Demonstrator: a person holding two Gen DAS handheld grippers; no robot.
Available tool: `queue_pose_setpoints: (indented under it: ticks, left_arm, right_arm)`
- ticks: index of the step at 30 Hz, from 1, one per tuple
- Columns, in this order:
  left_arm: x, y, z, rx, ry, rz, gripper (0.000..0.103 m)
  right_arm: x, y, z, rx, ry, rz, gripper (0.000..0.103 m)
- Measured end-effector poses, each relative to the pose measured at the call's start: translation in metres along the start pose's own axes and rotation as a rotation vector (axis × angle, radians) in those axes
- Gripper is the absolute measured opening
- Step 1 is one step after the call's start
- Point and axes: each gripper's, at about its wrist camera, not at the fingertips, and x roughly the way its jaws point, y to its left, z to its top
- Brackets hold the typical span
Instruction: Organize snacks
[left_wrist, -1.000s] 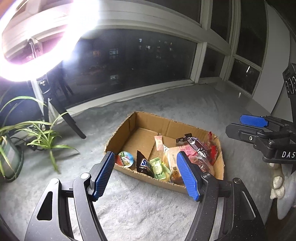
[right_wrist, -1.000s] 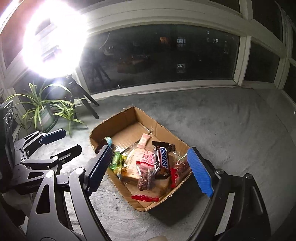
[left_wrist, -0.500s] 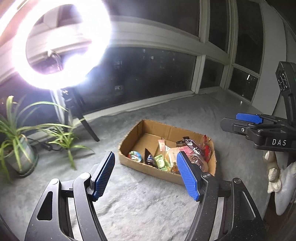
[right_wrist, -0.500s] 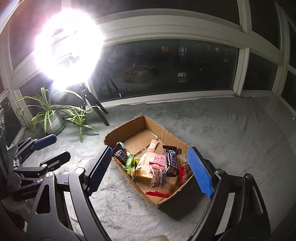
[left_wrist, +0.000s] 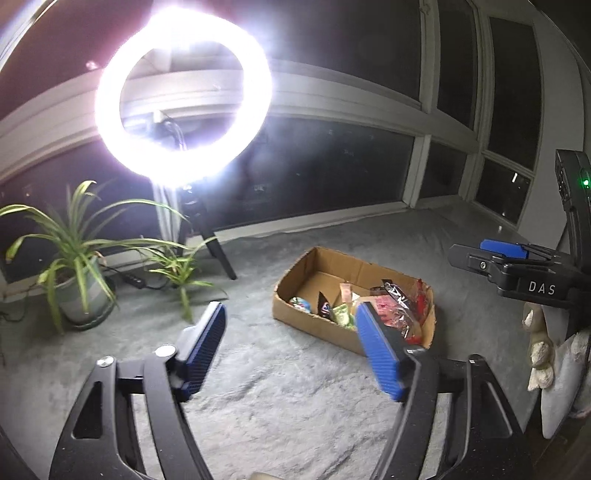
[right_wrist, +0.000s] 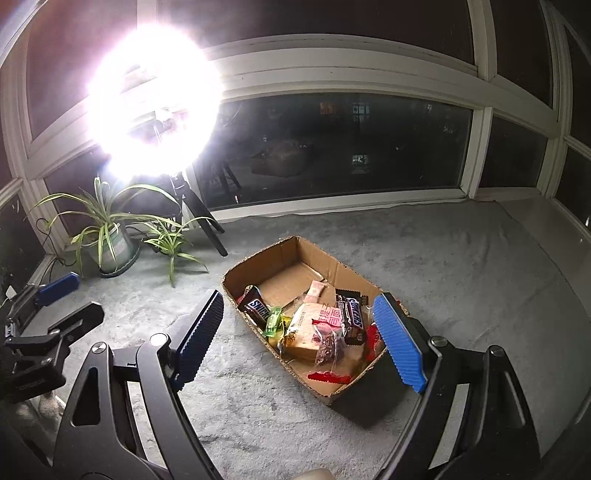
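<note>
An open cardboard box lies on the grey carpet, also in the left wrist view. It holds several snacks: two Snickers bars, a green candy, a bread pack and red wrappers. My left gripper is open and empty, held back from the box's near-left side. My right gripper is open and empty, above and in front of the box. Each gripper shows in the other's view, the right one and the left one.
A bright ring light on a tripod stands by the dark windows. Potted spider plants sit at the left, also in the right wrist view. Grey carpet surrounds the box. A soft toy lies at far right.
Both grippers have pulled back and up from the box, so it looks smaller and farther. The jaws stay open and empty. The snacks have not moved.
</note>
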Motion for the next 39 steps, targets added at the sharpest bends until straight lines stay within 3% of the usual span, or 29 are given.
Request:
queue_pose_setpoints:
  ticks: [10, 12, 13, 18, 39]
  left_arm:
    - [-0.011, 0.005, -0.001, -0.004, -0.007, 0.024, 0.08]
    - [-0.014, 0.006, -0.001, -0.004, -0.01, 0.032, 0.081]
    - [-0.015, 0.006, 0.0, -0.005, -0.011, 0.034, 0.081]
    - [-0.017, 0.009, 0.001, -0.019, -0.013, 0.039, 0.081]
    - [-0.017, 0.009, -0.001, -0.031, 0.001, 0.034, 0.081]
  right_arm:
    - [-0.002, 0.003, 0.0, -0.006, -0.002, -0.012, 0.086]
    - [-0.002, 0.003, 0.0, -0.005, 0.001, -0.01, 0.093]
    - [-0.003, 0.003, 0.0, -0.007, -0.004, -0.01, 0.103]
    - [-0.007, 0.005, 0.003, -0.03, -0.035, -0.014, 0.103]
    - [0.0, 0.006, -0.002, -0.045, -0.008, -0.023, 0.103]
